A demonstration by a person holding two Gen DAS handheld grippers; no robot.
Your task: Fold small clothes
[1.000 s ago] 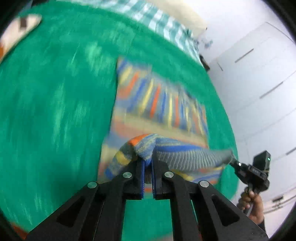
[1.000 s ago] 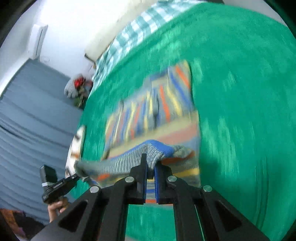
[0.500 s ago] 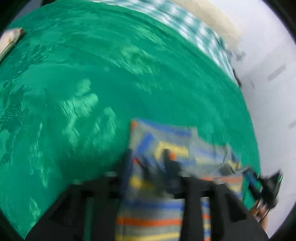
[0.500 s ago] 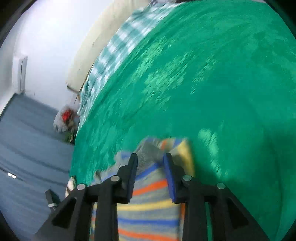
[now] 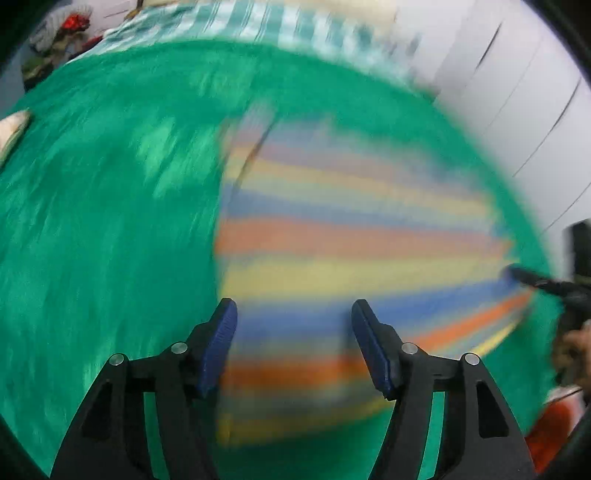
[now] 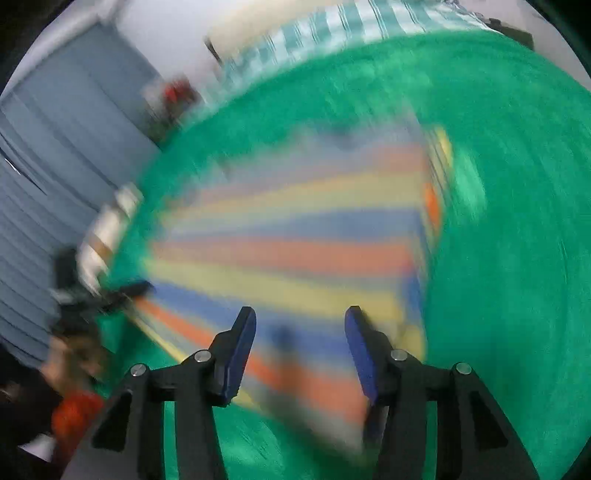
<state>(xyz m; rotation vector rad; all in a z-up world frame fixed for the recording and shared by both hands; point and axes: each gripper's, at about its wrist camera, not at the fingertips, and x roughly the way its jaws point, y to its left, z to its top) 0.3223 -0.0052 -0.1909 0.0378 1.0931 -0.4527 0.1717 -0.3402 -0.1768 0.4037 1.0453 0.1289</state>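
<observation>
A small striped garment (image 5: 332, 254) in blue, orange, yellow and grey lies flat on the green bed cover (image 5: 103, 221). Both views are blurred by motion. My left gripper (image 5: 293, 332) is open and empty above the garment's near left part. My right gripper (image 6: 299, 339) is open and empty above its near right part; the garment (image 6: 295, 236) spreads ahead of it. The right gripper's tip (image 5: 532, 278) shows at the garment's right edge in the left wrist view. The left gripper (image 6: 122, 291) shows at its left edge in the right wrist view.
A checked sheet (image 5: 258, 26) and a pale headboard lie at the far end of the bed. White cupboard doors (image 5: 517, 92) stand on the right, a grey curtain (image 6: 55, 147) on the left. A pale patterned item (image 5: 13, 127) lies at the cover's left edge.
Both grippers held the garment's near edge, carried it forward over the rest, then opened and pulled back. The garment now lies folded on the cover.
</observation>
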